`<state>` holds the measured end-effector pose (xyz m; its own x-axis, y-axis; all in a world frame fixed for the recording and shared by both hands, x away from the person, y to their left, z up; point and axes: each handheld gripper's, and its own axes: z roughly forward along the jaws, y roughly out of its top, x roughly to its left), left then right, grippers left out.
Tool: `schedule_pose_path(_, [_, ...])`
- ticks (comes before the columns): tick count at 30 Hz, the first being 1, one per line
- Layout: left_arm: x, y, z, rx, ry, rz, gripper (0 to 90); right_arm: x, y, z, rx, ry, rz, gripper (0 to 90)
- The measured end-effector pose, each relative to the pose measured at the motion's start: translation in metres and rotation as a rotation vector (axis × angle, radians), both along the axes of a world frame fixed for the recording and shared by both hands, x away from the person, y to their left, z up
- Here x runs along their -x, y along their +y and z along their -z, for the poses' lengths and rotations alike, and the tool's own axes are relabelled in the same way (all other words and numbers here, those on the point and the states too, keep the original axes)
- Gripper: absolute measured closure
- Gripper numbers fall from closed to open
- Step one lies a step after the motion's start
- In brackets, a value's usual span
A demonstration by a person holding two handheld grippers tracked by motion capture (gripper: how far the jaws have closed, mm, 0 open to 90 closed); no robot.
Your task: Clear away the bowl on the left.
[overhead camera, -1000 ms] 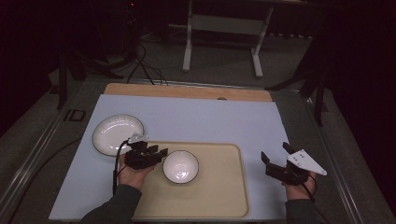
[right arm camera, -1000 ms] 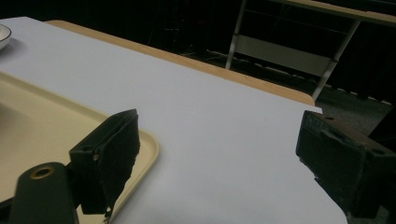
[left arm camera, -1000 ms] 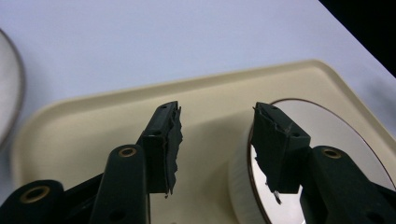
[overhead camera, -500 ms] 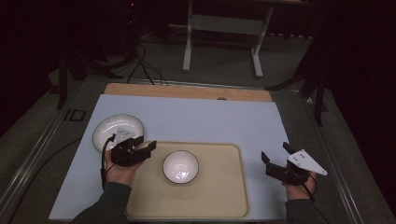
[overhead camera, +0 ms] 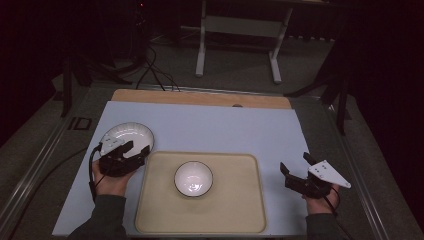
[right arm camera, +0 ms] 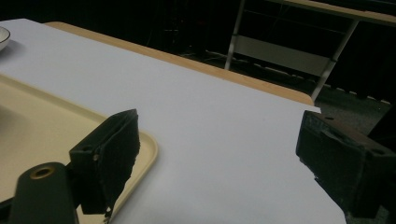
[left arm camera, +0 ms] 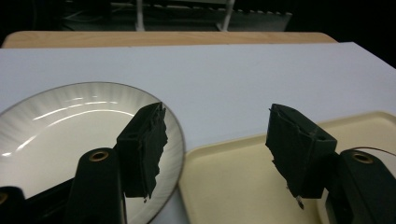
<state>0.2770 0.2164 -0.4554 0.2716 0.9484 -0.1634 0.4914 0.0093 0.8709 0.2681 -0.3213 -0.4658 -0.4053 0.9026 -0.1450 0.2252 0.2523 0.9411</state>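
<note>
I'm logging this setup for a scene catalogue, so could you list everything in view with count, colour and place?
bowl: one, white, in the middle of the tray
tray: one, beige, on the near centre of the mat
plate: one, white, on the mat left of the tray, partly under the left gripper
mat: one, pale blue, covering the table
table: one, wooden edge showing at the far side
metal frame: one, grey, on the floor beyond the table
left gripper: one, black, jaws open, empty, over the plate's near edge
right gripper: one, black, jaws open, empty, right of the tray
</note>
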Motion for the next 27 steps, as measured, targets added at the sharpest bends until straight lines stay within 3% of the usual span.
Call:
schedule_pose_path(10, [0.007,0.023,0.0,-0.041,-0.032,-0.065,36.1,0.0,-0.001,0.0,-0.005,0.0,0.003,13.2])
schedule_pose_path(18, [0.009,0.042,0.002,-0.048,-0.051,-0.126,34.7,0.0,-0.001,0.0,-0.005,-0.001,0.007,13.2])
schedule_pose_path(27, [0.003,0.054,0.014,-0.052,-0.046,-0.188,33.0,0.0,-0.001,0.0,-0.001,0.0,0.007,13.2])
